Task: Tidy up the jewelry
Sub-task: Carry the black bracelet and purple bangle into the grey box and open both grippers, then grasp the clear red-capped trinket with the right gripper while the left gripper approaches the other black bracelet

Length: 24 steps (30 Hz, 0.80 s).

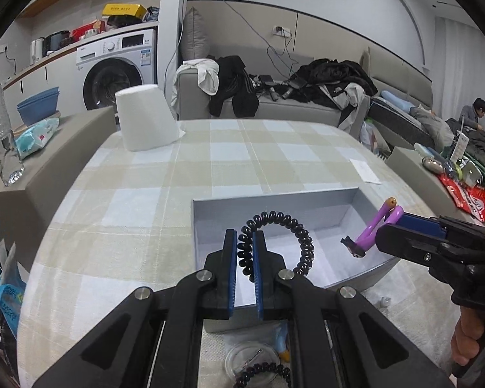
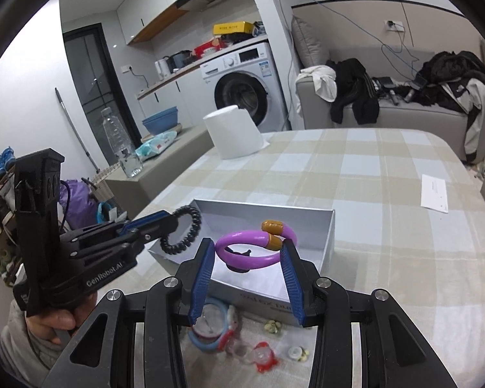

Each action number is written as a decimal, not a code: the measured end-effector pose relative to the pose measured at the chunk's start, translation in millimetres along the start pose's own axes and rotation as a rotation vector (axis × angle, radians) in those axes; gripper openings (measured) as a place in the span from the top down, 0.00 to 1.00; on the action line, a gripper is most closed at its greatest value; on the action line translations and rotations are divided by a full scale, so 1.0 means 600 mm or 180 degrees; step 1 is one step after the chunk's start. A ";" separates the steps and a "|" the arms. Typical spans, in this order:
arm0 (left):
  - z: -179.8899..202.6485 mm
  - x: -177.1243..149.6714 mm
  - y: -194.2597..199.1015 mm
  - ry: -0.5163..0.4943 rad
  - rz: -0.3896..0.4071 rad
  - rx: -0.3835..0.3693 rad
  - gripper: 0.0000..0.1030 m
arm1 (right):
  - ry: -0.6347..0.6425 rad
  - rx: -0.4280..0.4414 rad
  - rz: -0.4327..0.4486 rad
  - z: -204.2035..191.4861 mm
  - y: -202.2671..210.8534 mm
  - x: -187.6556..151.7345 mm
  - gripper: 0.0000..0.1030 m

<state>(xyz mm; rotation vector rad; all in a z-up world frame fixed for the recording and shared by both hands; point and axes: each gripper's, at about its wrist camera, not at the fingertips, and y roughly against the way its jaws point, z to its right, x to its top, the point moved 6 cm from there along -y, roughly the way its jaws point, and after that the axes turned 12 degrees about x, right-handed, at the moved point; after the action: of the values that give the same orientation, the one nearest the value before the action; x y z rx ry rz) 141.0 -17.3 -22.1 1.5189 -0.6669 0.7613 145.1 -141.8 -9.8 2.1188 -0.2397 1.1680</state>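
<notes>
Tongs hold jewelry over the grey box (image 1: 274, 207): left gripper (image 1: 245, 258) pinches a black coil bracelet (image 1: 284, 223), right gripper (image 2: 247, 268) clamps a purple bangle (image 2: 252, 245); lower each before releasing.

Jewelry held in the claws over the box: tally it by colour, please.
Black: 1, the coiled hair tie in the left claw.
Purple: 1, the bangle in the right claw.
Total: 2, both above the grey box.
</notes>
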 end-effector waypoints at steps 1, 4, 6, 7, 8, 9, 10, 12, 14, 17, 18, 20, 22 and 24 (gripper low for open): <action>0.002 -0.002 -0.001 -0.0009 -0.0028 -0.0003 0.95 | -0.0006 -0.0004 -0.0028 0.002 -0.005 -0.003 0.61; 0.006 -0.008 0.003 -0.0046 -0.0045 -0.0004 0.94 | -0.0006 -0.0033 -0.0065 0.005 -0.014 -0.009 0.61; 0.007 -0.007 0.009 -0.0049 -0.0030 -0.0007 0.94 | -0.0024 -0.0038 -0.0111 0.007 -0.019 -0.014 0.60; 0.007 -0.006 0.014 -0.0054 -0.0024 -0.0006 0.92 | -0.0022 -0.0050 -0.0106 0.007 -0.019 -0.016 0.60; 0.007 -0.006 0.018 -0.0052 -0.0013 -0.0003 0.89 | -0.0014 -0.0067 -0.0099 0.007 -0.019 -0.017 0.60; 0.007 -0.006 0.022 -0.0049 -0.0005 -0.0002 0.83 | -0.0003 -0.0079 -0.0108 0.007 -0.019 -0.019 0.59; 0.007 -0.003 0.021 -0.0041 -0.0005 -0.0012 0.74 | 0.0007 -0.0078 -0.0107 0.006 -0.018 -0.021 0.59; 0.006 -0.003 0.027 -0.0004 -0.0001 -0.0045 0.58 | 0.0025 -0.0095 -0.0073 0.005 -0.011 -0.022 0.53; 0.004 -0.005 0.035 0.0044 0.0012 -0.0092 0.44 | 0.0051 -0.0099 -0.0006 0.003 0.000 -0.024 0.45; 0.001 -0.008 0.051 0.0087 0.0061 -0.0088 0.25 | 0.0080 -0.0117 0.0084 -0.001 0.021 -0.028 0.20; 0.001 -0.009 0.054 0.0102 0.0088 -0.0067 0.19 | 0.0086 -0.0137 0.0099 -0.001 0.027 -0.030 0.15; -0.002 -0.012 0.062 0.0116 0.0136 -0.0073 0.12 | 0.0100 -0.0183 0.0104 -0.002 0.038 -0.034 0.00; -0.005 -0.016 0.072 0.0116 0.0170 -0.0071 0.01 | 0.0098 -0.0211 0.0116 -0.003 0.050 -0.040 0.00; -0.008 -0.021 0.082 0.0116 0.0227 -0.0054 0.01 | 0.0091 -0.0245 0.0110 -0.003 0.056 -0.046 0.00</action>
<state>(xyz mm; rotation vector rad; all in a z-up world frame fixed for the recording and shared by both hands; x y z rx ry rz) 94.0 -17.0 -1.6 1.4689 -0.7016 0.8333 112.2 -170.0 -15.0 2.0371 -0.3044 1.1892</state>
